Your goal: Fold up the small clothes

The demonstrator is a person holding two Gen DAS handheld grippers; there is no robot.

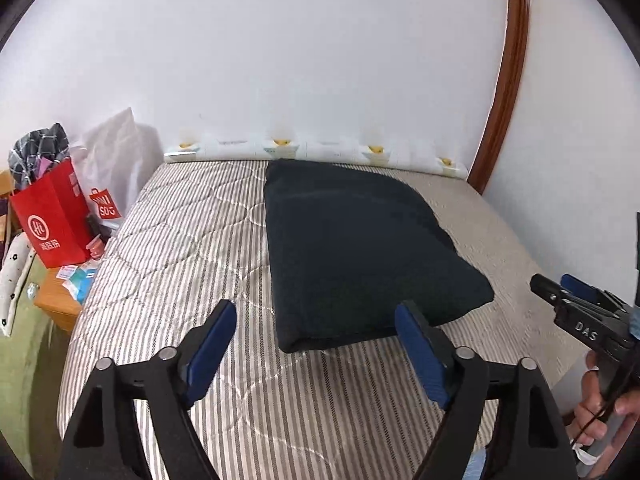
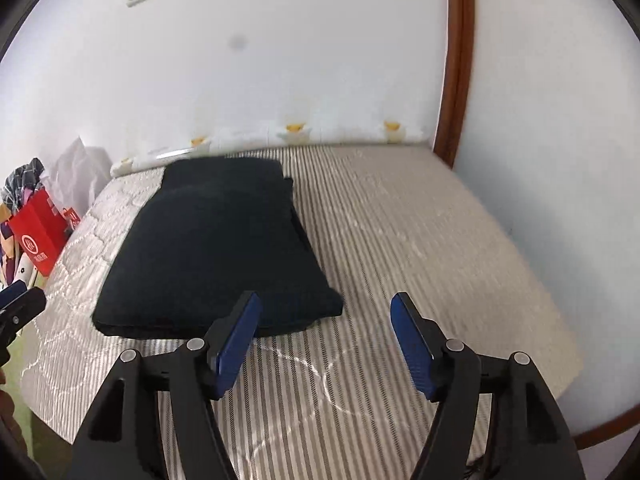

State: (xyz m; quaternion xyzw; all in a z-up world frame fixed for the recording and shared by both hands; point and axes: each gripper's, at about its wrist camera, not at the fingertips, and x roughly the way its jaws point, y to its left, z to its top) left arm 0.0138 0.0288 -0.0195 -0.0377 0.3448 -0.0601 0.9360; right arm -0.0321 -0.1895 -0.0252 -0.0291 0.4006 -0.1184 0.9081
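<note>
Left wrist view: I am holding my left gripper [image 1: 316,324] above the striped mattress [image 1: 180,240], jaws spread wide, nothing between the blue pads [image 1: 212,344]. The dark garment [image 1: 360,248] is lying folded into a thick, roughly rectangular bundle on the mattress, its near edge just beyond my fingertips and not touching them. The far edge of the garment is sitting close to the white bolster with yellow marks [image 1: 320,150] that runs along the wall. At the right edge my right gripper [image 1: 556,284] is showing, with my hand [image 1: 600,396] wrapped round its handle; from this angle its jaws are hard to judge. To the left, off the mattress, a red paper bag [image 1: 52,220] and a white plastic bag [image 1: 116,152] are standing on a wooden bedside stand [image 1: 56,304]. Right wrist view: I am holding the right gripper [image 2: 324,312] over the near part of the mattress [image 2: 420,240], jaws apart, nothing pinched. The picture is slightly smeared. The garment [image 2: 216,248] is lying to the left of centre, its near right corner just behind my left pad [image 2: 236,340]; contact cannot be told. The tip of the left gripper [image 2: 24,300] is showing at the left edge. A brown wooden frame [image 2: 456,60] is running up the wall on the right.
</note>
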